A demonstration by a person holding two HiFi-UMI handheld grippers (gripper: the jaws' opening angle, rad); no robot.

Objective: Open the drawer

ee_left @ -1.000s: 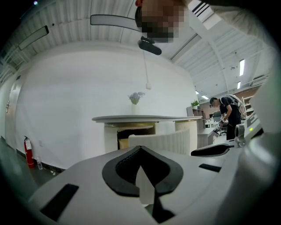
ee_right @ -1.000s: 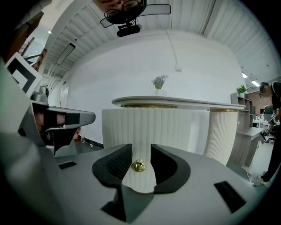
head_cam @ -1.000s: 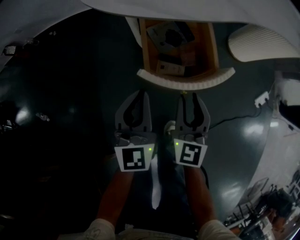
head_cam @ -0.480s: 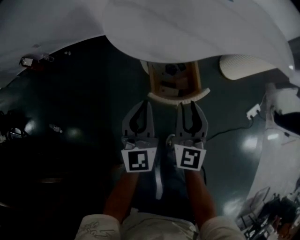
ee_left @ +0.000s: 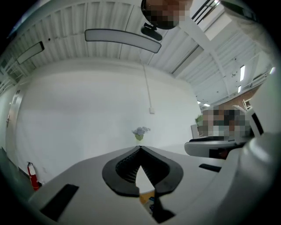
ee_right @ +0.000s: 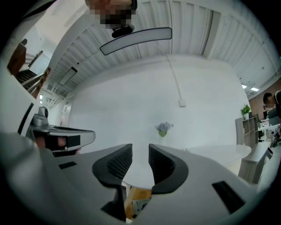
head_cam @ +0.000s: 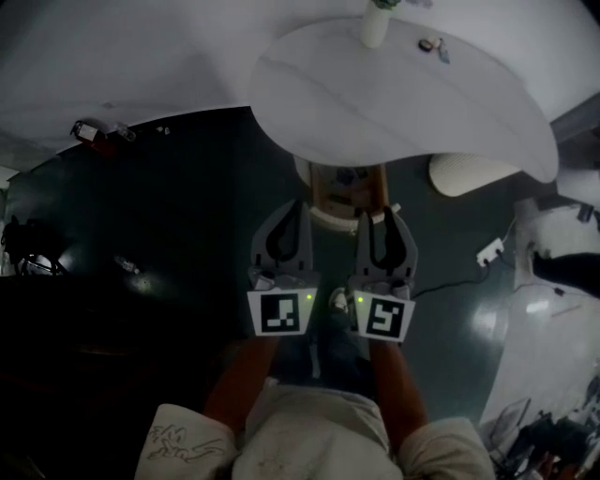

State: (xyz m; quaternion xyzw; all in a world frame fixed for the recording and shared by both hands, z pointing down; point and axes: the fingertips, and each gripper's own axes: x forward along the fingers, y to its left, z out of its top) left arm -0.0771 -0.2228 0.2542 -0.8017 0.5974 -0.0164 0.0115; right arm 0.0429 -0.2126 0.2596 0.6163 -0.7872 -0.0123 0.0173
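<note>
The drawer [head_cam: 349, 184] is a wooden box with a white curved front [head_cam: 330, 218]. It sticks out from under the white round table [head_cam: 403, 94], with small items inside. Both grippers hover side by side just in front of the drawer, touching nothing. My left gripper [head_cam: 294, 204] is shut, its tips meeting [ee_left: 140, 148] with nothing between them. My right gripper [head_cam: 380, 216] is open, with an empty gap between its jaws [ee_right: 140, 151]. Between each pair of jaws a sliver of the drawer's wood [ee_left: 147, 197] [ee_right: 138, 193] shows below the tabletop edge.
A vase of flowers [head_cam: 375, 22] [ee_left: 140, 132] [ee_right: 163, 128] stands on the table. A white ribbed seat [head_cam: 469, 174] sits at the right, with a power strip [head_cam: 489, 251] and cable on the dark floor. A fire extinguisher [head_cam: 89, 133] lies far left.
The view has pulled back: the tabletop now covers most of the drawer and the vase has come into sight. Both grippers stay side by side before the drawer front.
</note>
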